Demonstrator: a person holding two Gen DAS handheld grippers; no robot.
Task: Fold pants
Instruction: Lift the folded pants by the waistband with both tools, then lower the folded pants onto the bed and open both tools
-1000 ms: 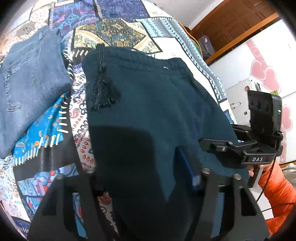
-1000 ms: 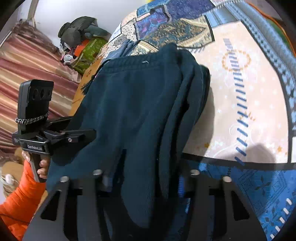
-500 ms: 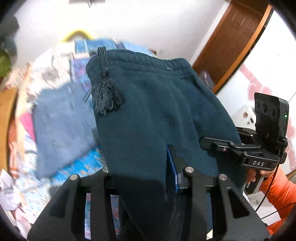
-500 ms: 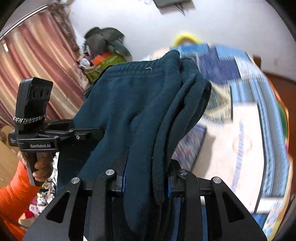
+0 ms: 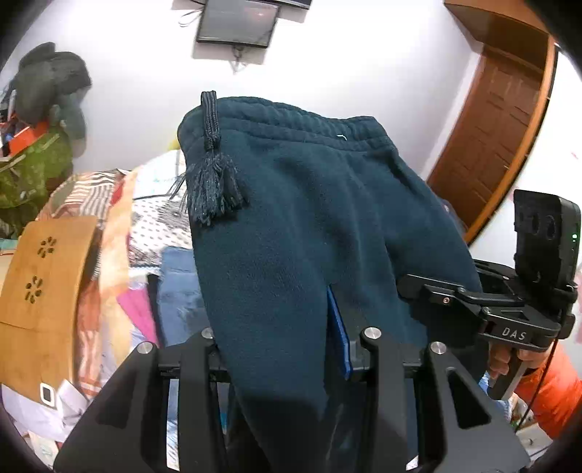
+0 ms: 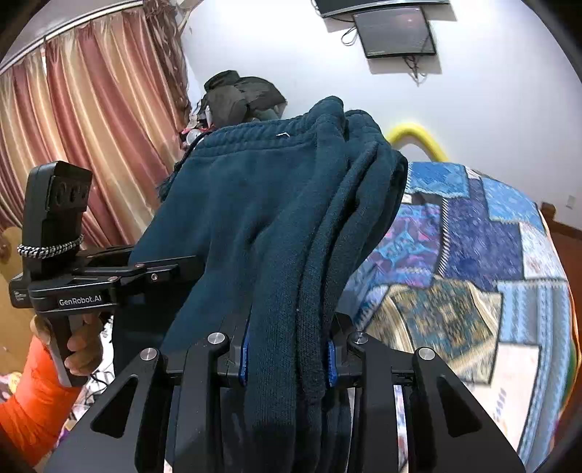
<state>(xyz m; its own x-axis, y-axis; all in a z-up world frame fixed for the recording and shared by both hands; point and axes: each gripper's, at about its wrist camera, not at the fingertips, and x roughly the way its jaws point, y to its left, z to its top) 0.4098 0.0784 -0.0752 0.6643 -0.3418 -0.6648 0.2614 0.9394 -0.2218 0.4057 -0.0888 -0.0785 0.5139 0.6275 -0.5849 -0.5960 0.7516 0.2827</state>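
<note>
Dark teal fleece pants (image 5: 298, 225), bunched lengthwise, hang lifted above the bed, waistband farthest from both cameras. A tasselled drawstring (image 5: 212, 189) dangles at the waistband's left corner. My left gripper (image 5: 280, 349) is shut on one thick fold, a blue pad (image 5: 338, 338) pressing the cloth. In the right wrist view the pants (image 6: 254, 218) drape in ridges, and my right gripper (image 6: 287, 349) is shut on them, both blue pads against the fabric. Hands with orange sleeves (image 6: 32, 407) hold the grippers side by side. The pants' lower ends are hidden below the jaws.
A patchwork quilt (image 6: 473, 254) covers the bed below and to the right. Folded blue jeans (image 5: 178, 291) lie on it near a wooden board (image 5: 43, 273). Striped curtains (image 6: 91, 127), a wall screen (image 5: 236, 22), a wooden door (image 5: 502, 127) and a heap of clothes (image 5: 47, 83) surround the bed.
Both grippers rose together with the pants and tilted upward, so the wall fills the views instead of the quilt. Their jaws narrowed onto the cloth early in that span.
</note>
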